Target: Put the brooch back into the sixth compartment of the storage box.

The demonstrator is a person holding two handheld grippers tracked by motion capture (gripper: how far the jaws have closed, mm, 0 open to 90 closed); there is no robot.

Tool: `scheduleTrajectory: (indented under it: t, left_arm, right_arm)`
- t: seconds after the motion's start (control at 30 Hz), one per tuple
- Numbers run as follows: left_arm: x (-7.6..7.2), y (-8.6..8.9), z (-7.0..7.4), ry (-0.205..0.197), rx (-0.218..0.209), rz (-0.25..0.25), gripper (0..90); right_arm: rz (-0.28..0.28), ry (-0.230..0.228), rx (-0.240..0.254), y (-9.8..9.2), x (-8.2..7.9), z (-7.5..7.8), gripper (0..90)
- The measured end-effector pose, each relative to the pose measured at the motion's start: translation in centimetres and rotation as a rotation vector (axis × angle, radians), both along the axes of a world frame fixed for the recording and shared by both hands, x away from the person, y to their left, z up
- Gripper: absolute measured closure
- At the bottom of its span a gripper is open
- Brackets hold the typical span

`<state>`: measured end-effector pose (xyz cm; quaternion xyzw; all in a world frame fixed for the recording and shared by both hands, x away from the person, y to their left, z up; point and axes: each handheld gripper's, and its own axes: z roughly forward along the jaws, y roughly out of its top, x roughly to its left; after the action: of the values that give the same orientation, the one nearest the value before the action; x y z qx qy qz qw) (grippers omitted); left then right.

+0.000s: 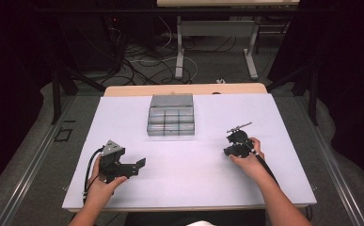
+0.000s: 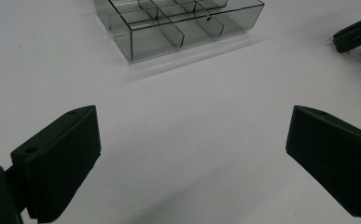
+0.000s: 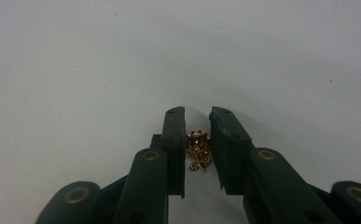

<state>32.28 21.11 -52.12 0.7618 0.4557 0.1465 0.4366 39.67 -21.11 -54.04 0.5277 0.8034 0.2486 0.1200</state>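
A small gold flower-shaped brooch (image 3: 197,150) with reddish stones lies on the white table (image 1: 193,165) between the jaws of the right tongs (image 3: 197,116). Those jaws stand narrow, close on either side of the brooch, with a thin strip of table showing on each side, so whether they touch it cannot be told. In the high view the right tongs (image 1: 233,139) sit right of the table's middle, gripped from behind by the person's right hand (image 1: 248,160), the cable running back along the forearm; the brooch itself is too small to make out there. Well apart from them, toward the far middle of the table, rests a clear plastic compartment box (image 1: 171,121), divided into a grid of cells, with its lid laid back on the far side. The left gripper view shows that box (image 2: 178,23) ahead and slightly left, its near cells see-through down to the table, and a dark part of the other gripper at the upper right edge. The left tongs (image 2: 194,116) are spread wide, holding nothing, with bare table between the two ribbed pads. From above, the left tongs (image 1: 139,165) lie near the front left of the table, held by the left hand (image 1: 105,183).
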Motion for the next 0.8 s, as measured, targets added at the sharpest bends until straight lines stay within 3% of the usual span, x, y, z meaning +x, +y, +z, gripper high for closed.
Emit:
scheduleTrajectory:
  t: [0.4, 0.7, 0.73, 0.8]
  left_arm:
    - [0.01, 0.05, 0.01, 0.001, -0.001, 0.001, 3.4]
    - [0.06, -0.02, -0.08, -0.010, 0.001, 0.008, 3.4]
    - [0.04, -0.07, -0.09, -0.006, -0.006, 0.013, 3.4]
    - [0.07, -0.03, -0.08, -0.010, 0.000, 0.007, 3.4]
  right_arm:
    - [0.004, -0.010, -0.013, 0.11, -0.08, 0.00, 77.4]
    - [0.005, -0.019, 0.007, -0.05, -0.04, 0.03, 77.5]
    - [0.002, 0.012, -0.013, -0.18, -0.05, 0.38, 77.5]
    - [0.001, -0.003, 0.009, -0.21, -0.03, 0.30, 77.6]
